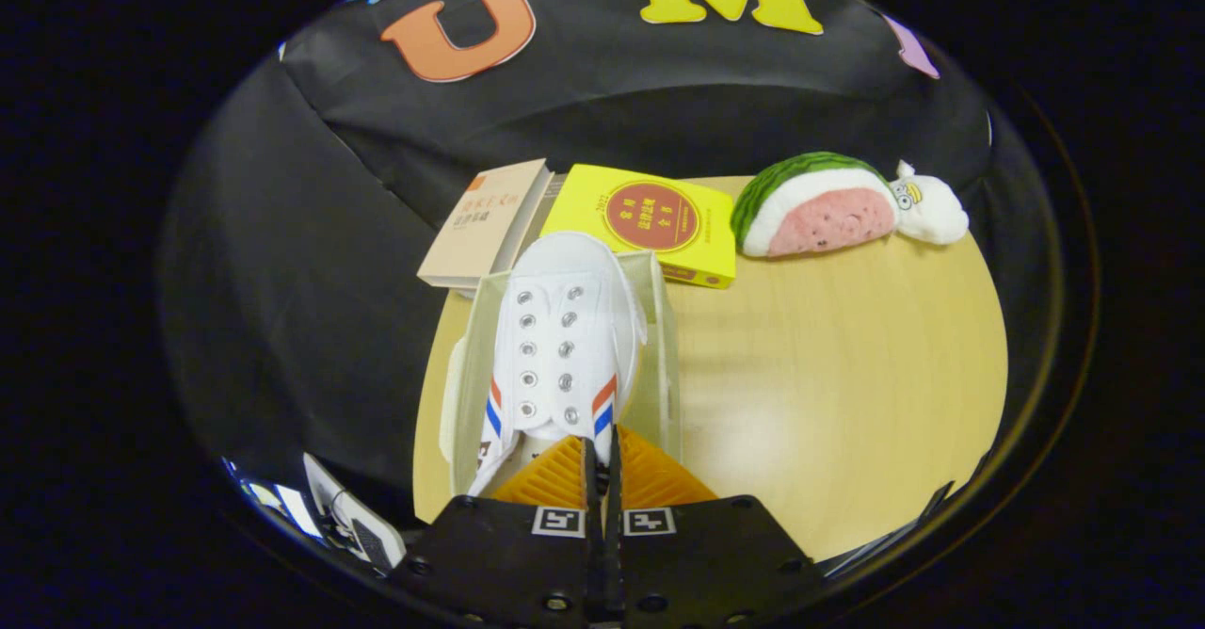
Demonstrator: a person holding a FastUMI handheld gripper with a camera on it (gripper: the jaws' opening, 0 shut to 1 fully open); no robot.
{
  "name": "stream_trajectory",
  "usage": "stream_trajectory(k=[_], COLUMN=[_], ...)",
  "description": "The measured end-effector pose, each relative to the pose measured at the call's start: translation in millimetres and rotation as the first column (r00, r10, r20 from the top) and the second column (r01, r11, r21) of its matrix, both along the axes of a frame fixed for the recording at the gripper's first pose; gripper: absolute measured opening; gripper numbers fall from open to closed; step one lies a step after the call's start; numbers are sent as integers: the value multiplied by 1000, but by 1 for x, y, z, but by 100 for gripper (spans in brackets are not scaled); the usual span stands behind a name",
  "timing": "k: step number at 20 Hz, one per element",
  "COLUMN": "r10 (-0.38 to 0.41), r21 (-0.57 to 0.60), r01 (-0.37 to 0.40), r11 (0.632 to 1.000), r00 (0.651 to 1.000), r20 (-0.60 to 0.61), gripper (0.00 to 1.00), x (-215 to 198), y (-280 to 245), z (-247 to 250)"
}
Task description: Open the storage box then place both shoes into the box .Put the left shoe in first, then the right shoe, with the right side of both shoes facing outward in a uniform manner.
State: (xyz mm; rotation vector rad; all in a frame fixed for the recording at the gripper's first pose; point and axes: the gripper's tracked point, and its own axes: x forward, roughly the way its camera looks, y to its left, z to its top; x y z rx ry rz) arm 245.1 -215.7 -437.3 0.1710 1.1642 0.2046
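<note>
The fingers of the gripper (602,455) are showing at the bottom centre of the frame, pressed almost together with only a thin dark slit between them. They are closing at the heel opening of a white shoe (563,328); something thin seems to be pinched in the slit, but the contact itself is hidden, so I cannot tell whether both are pressing on the shoe's rim.

The white shoe is lying in the middle of the frame, just ahead of the fingers, its toe pointing away toward the books. It is showing two rows of metal eyelets and red and blue stripes on each side near the fingers. It is sitting inside a clear storage box (664,346), whose see-through walls are rising on both sides of it. A second white shoe (454,394) is showing as a pale edge along the left wall of the box, left of centre; whether it is inside or just outside that wall is unclear.

The box is resting on a light wooden counter (847,375) that is filling the right half of the frame. Beyond the box, in the upper middle, a beige book (485,224) and a yellow book (650,224) are lying side by side, touching the box's far end. In the upper right, a watermelon-slice plush toy (814,205) is lying on the counter with a small white plush toy (932,205) against its right end.
</note>
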Motion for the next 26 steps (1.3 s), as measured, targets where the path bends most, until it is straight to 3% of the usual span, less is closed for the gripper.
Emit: stream_trajectory(k=[8,16,18,19,21,24,26], r10=[-63,-98,-90,-85,-67,-17,-3], r21=[-197,-250,-228,-220,-220,-260,-254], r01=[65,102,94,88,78,57,55], r11=[978,963,969,972,972,964,966], r00=[998,995,996,996,996,988,979], r20=[18,26,25,24,53,152,202], gripper=[0,2,10,21,26,26,37], x=[-1,-2,-5,-7,-6,1,-4], y=[1,4,6,6,7,2,3], z=[19,17,28,29,44,66,87])
